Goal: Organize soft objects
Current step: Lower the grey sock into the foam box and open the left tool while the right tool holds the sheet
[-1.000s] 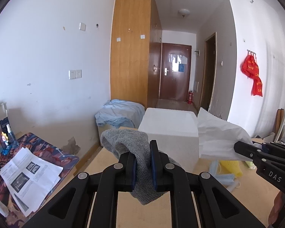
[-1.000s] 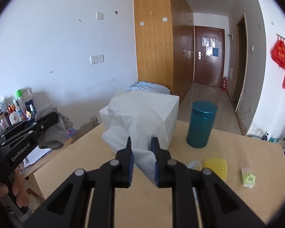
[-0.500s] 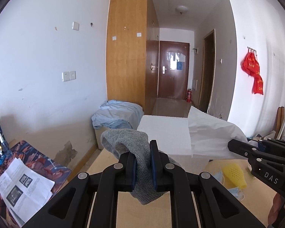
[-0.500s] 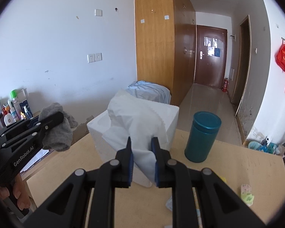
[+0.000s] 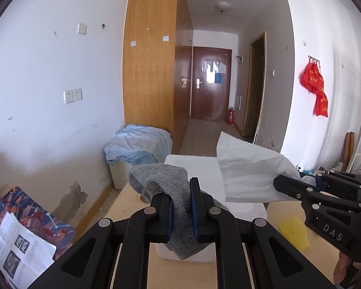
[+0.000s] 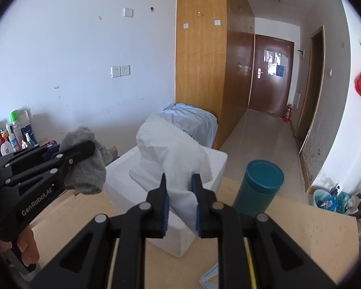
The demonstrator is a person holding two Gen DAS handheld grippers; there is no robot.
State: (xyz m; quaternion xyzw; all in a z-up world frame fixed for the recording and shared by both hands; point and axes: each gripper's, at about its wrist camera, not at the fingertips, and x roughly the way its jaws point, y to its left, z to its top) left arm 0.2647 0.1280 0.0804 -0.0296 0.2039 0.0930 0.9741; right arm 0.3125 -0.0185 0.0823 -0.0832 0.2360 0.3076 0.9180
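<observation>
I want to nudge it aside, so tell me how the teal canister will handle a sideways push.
The teal canister stands tall and narrow on the wooden table, so a high push would probably tip it. Its round body would likely roll afterwards. Its weight cannot be told.

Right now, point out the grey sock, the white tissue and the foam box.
grey sock (image 5: 178,192), left wrist view, bunched knit above the pads.
white tissue (image 6: 173,154), right wrist view, crumpled middle.
foam box (image 6: 180,238), right wrist view, near side wall.

Lived-in apartment room opening onto hallway. Tall orange-brown wooden wardrobe (image 5: 154,67) against white wall; beyond it, dark brown entry door (image 5: 210,84) with red fire extinguisher (image 5: 231,116) beside. Crumpled pale blue bedding (image 5: 138,144) at wardrobe's foot. Toiletry bottles (image 6: 12,134) far left of wardrobe.
</observation>
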